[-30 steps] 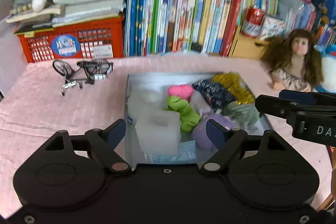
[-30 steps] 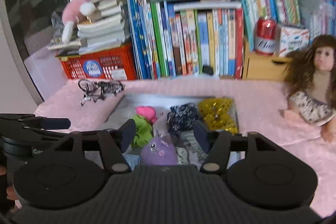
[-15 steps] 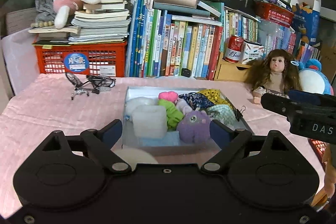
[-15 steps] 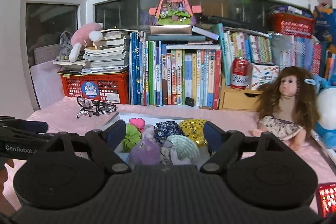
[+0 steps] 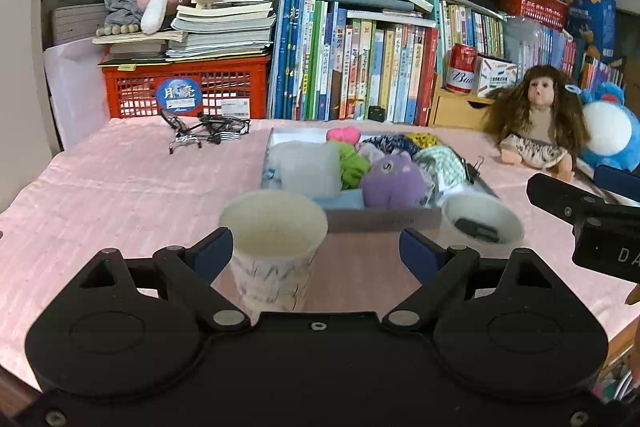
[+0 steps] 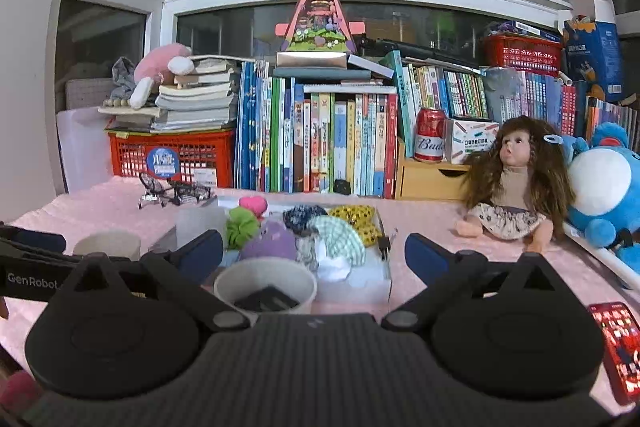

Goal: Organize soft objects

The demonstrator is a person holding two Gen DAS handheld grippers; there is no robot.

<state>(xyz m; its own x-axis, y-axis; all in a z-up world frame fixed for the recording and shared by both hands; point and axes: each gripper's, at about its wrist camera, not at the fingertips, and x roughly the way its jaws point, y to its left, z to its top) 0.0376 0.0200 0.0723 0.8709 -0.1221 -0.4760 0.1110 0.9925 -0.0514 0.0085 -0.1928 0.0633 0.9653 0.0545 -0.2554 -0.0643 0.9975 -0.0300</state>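
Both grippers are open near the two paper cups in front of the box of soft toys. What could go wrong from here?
1. The empty paper cup stands between the open left gripper's fingers, close to the left one; a sideways nudge could tip it.
2. The other cup, holding something dark, sits right under the open right gripper and could be knocked against the box.
3. The purple toy sits high at the box's near edge and might roll out if bumped.

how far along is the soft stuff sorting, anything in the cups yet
Nothing soft looks sorted: the purple plush, green ball and the rest sit in the tray. Left gripper and right gripper are open and empty. The near cup looks empty; the other cup holds something dark.
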